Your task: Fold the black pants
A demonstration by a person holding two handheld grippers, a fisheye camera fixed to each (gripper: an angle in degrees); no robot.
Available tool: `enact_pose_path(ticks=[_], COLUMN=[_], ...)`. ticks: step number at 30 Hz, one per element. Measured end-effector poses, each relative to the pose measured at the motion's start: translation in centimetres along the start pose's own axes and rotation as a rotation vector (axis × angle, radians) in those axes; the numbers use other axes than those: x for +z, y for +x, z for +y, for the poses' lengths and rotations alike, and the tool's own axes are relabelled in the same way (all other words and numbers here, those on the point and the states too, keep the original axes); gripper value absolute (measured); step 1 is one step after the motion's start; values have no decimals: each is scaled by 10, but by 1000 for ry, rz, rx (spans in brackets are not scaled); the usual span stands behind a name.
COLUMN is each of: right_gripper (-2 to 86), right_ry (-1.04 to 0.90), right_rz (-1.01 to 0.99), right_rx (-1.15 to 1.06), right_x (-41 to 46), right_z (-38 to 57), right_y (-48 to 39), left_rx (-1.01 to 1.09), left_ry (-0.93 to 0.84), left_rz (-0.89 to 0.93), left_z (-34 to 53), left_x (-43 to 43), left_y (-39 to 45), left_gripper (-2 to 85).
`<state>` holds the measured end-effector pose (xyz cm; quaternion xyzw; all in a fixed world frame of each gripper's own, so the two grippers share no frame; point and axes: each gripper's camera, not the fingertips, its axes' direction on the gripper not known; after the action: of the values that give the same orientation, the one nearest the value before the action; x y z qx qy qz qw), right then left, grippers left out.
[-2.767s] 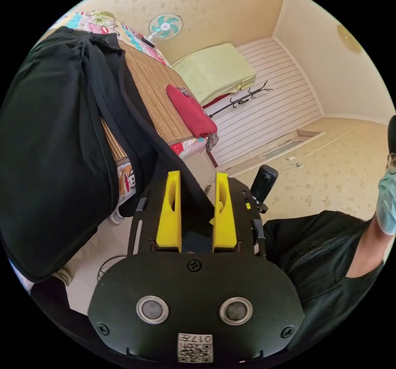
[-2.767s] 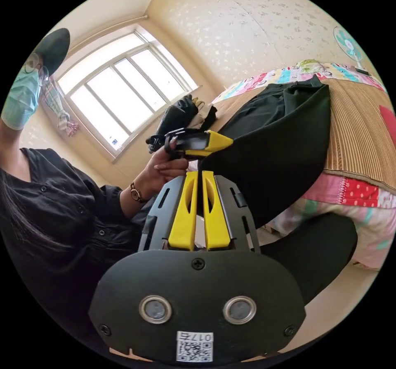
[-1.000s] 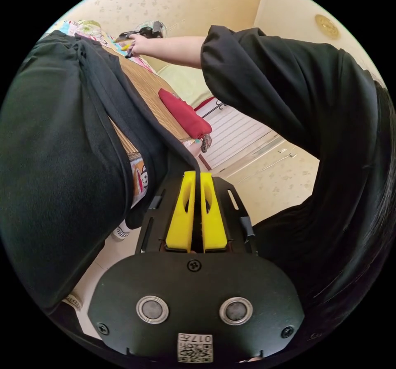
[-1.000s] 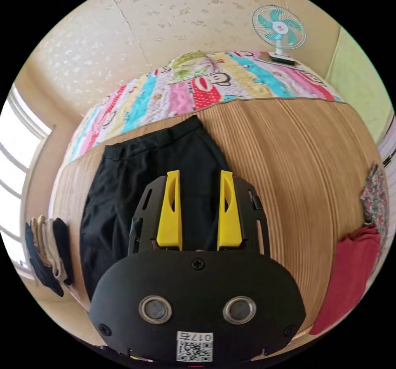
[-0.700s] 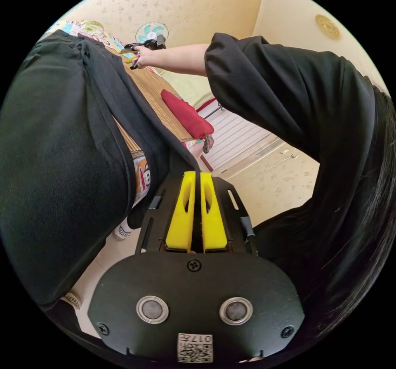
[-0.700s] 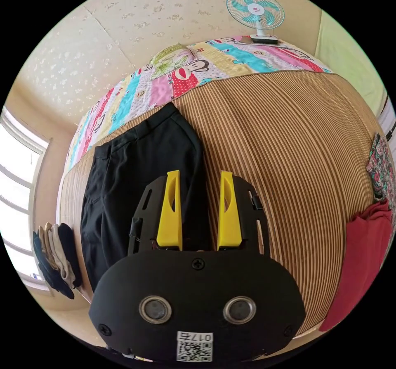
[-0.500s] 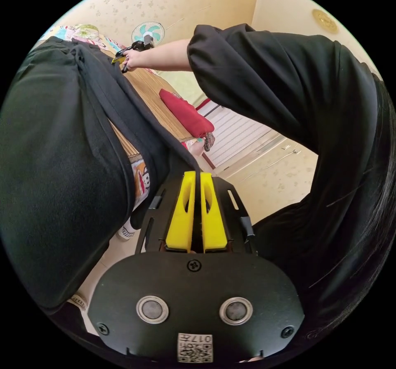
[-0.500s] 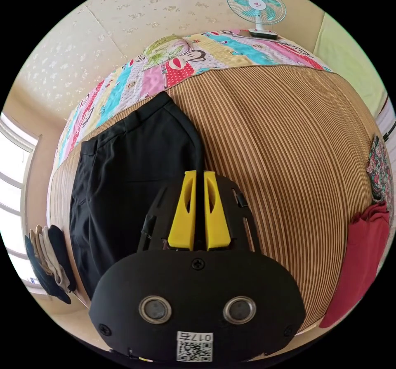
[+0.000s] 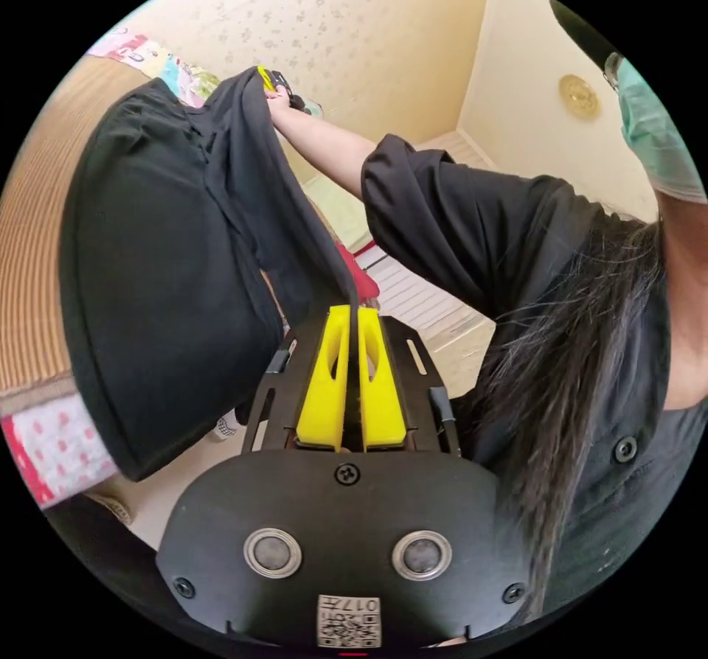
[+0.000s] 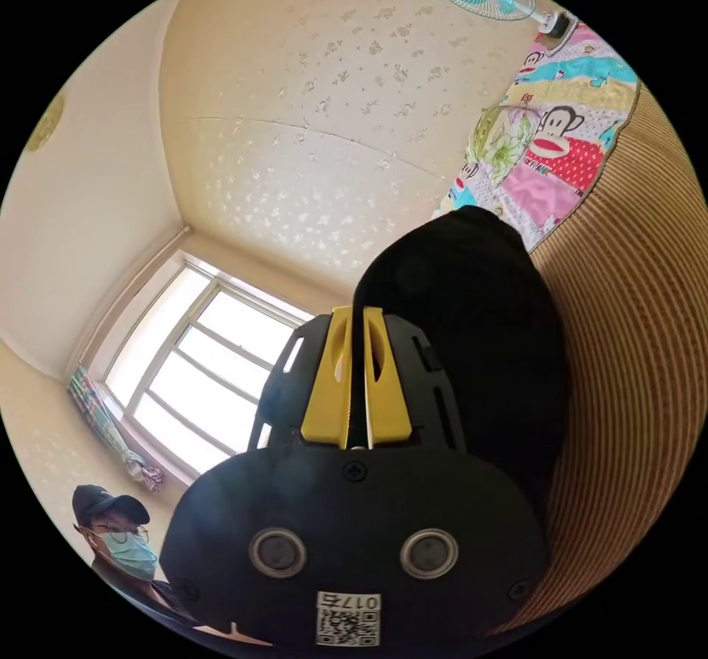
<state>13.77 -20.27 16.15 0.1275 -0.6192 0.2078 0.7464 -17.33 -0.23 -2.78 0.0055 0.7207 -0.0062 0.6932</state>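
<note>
In the left gripper view, the left gripper [image 9: 352, 320] clamps an edge of the black pants [image 9: 162, 261], which spread from the jaws toward nine and eleven o'clock over the striped mat [image 9: 29, 246]. At twelve o'clock the right gripper [image 9: 269, 80] pinches the same cloth, lifted.

In the right gripper view, the right gripper [image 10: 356, 320] clenches a fold of the black pants [image 10: 472, 320], which bulge toward two o'clock against the striped mat [image 10: 634, 364].

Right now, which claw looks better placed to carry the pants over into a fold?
Probably the right claw: it is shut on the black pants far out over the striped mat, while the left claw pinches them near the person's body.
</note>
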Motion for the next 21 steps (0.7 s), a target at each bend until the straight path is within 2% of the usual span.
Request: enact_pose_path(ticks=[4, 7, 9, 13, 17, 21], right_gripper=[30, 30, 29, 35, 47, 64], right_ry=[-149, -239, -322, -558, -643, -717], right_rz=[10, -18, -36, 116, 261, 542], right_rx=[104, 85, 49, -164, -262, -292], right_x=[88, 105, 101, 43, -56, -157], right_z=[58, 93, 105, 142, 200, 304], right_y=[23, 21, 4, -74, -130, -160], left_rx=[-163, -257, -246, -234, -202, -162], left_ry=[49, 55, 53, -8, -62, -31], left_rz=[-80, -170, -189, -260, -320, -288], left_z=[38, 55, 56, 40, 18, -12], left_x=[-38, -48, -49, -39, -27, -27], left_y=[-20, -24, -19, -21, -27, -30], left_gripper=[-1, 8, 19, 62, 88, 83])
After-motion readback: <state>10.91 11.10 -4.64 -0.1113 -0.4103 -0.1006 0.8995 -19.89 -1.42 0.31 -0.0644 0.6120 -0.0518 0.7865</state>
